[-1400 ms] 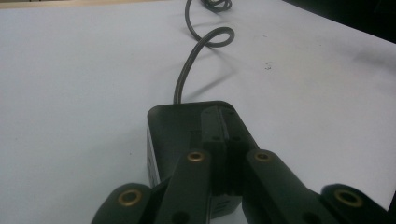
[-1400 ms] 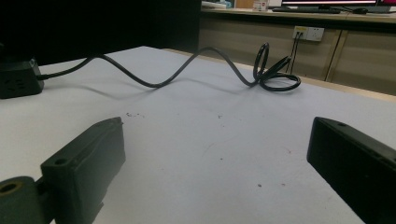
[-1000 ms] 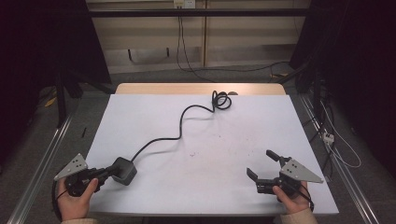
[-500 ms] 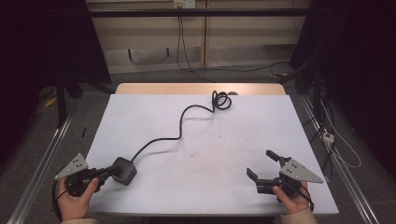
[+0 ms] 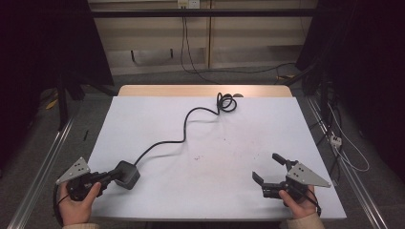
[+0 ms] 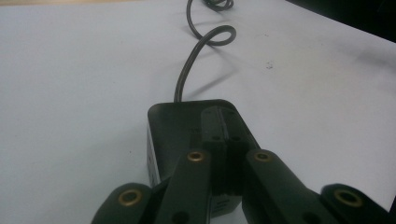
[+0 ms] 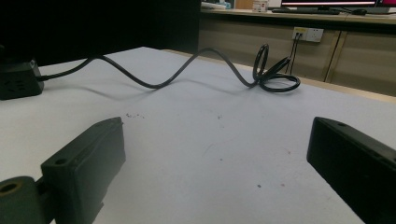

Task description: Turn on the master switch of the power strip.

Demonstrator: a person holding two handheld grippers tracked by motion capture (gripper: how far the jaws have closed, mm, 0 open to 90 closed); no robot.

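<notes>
A black socket cube (image 5: 128, 174) lies near the table's front left corner, and its black cable (image 5: 184, 131) snakes away to a coil (image 5: 227, 102) at the far edge. My left gripper (image 5: 113, 175) is shut, its closed jaws pressed together over the cube's top (image 6: 187, 121); in the left gripper view the gripper (image 6: 223, 122) hides part of that top. My right gripper (image 5: 265, 166) rests open at the front right with nothing between its jaws. The right gripper view shows the gripper (image 7: 217, 140), the cube (image 7: 17, 80) far left and the coil (image 7: 273, 70).
The white table top (image 5: 239, 143) has a wooden strip along its far edge (image 5: 200, 90). Loose cables (image 5: 344, 148) lie on the floor to the right. A dark cabinet and wall sockets (image 5: 188, 4) stand behind.
</notes>
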